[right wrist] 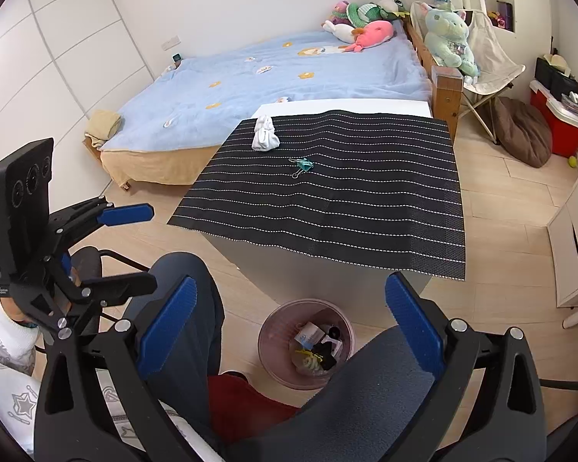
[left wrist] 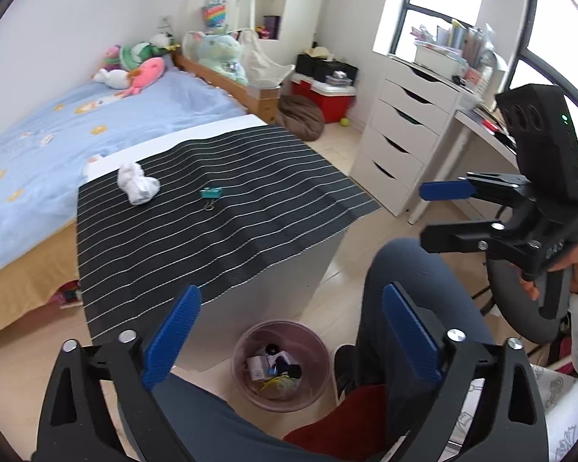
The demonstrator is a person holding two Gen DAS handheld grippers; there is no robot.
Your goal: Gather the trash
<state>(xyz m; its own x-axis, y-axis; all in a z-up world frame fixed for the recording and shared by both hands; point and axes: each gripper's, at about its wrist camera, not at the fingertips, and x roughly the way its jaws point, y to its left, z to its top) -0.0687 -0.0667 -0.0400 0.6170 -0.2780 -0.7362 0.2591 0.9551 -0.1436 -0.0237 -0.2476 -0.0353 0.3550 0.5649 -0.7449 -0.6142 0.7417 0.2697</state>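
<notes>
Nearest the lens, the left gripper (left wrist: 289,331) stands spread wide with nothing between its blue pads, hanging over the person's knees and the bin (left wrist: 281,365) on the floor below; the right gripper (right wrist: 289,327) is likewise spread and empty, poised above the same bin. The bin already holds a jumble of scraps, wrappers and dark bits, though what each piece is cannot be told at this size. Past it stands the table (right wrist: 343,106) under a black striped mat (right wrist: 327,200), and on the mat's far part lie the two things left to judge. The larger is a white wad (right wrist: 265,134), near the far left corner: probably tissue or soft cloth, very light and yielding, so the pads can close anywhere across its middle and it will simply crush; the risk is a loose fold slipping free. Smaller, just nearer and right of it but apart, is a teal clip (right wrist: 302,165): stiff, smooth, low to the mat, best pinched across its body, not by the thin wire handles, which may pivot.
</notes>
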